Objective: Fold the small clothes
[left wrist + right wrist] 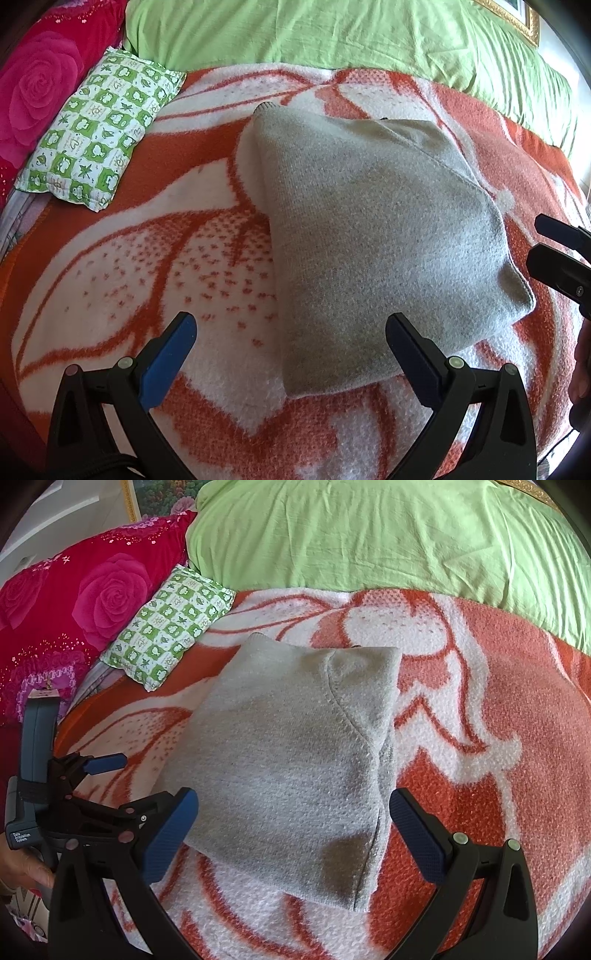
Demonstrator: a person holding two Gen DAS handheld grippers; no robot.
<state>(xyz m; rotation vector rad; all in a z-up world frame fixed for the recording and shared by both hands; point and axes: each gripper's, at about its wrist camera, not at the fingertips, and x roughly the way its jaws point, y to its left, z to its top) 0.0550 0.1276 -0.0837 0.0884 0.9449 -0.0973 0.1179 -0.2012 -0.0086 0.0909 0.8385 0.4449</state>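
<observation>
A small grey knit garment [373,236] lies folded flat on the orange and white blanket [110,266]. It also shows in the right wrist view [291,760]. My left gripper [291,328] is open and empty, hovering over the garment's near left corner. My right gripper [293,805] is open and empty, hovering over the garment's near edge. The right gripper also shows at the right edge of the left wrist view [554,247], just beyond the garment's right corner. The left gripper shows at the left of the right wrist view [110,764], beside the garment.
A small green and white checked pillow [99,133] lies at the blanket's far left. A pink rose-print pillow [74,602] sits behind it. A light green duvet [369,535] covers the far side of the bed.
</observation>
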